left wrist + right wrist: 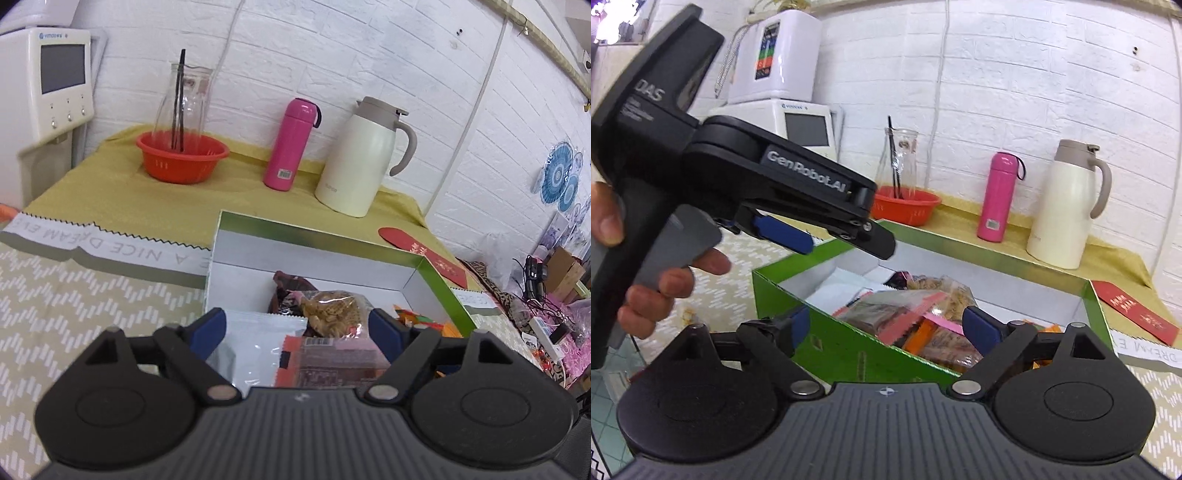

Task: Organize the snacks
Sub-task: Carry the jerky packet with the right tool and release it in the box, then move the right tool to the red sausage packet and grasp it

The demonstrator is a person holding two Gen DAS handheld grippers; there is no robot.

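A green box (436, 275) with a white inside holds several snack packets: a white packet (258, 343), a pink and orange packet (332, 363), a clear bag of brown snacks (336, 310) and a dark red packet (291, 282). My left gripper (297, 326) is open and empty just above the box's near end. In the right wrist view the box (827, 336) shows from its corner, with the left gripper (834, 236) hovering over it, held by a hand. My right gripper (886, 326) is open and empty above the box's near wall.
At the back of the table stand an orange basket (183, 158) with a glass carafe (184, 99), a pink bottle (291, 144) and a white thermos jug (364, 158). A red envelope (424, 254) lies right of the box. A white appliance (61, 77) stands at the left.
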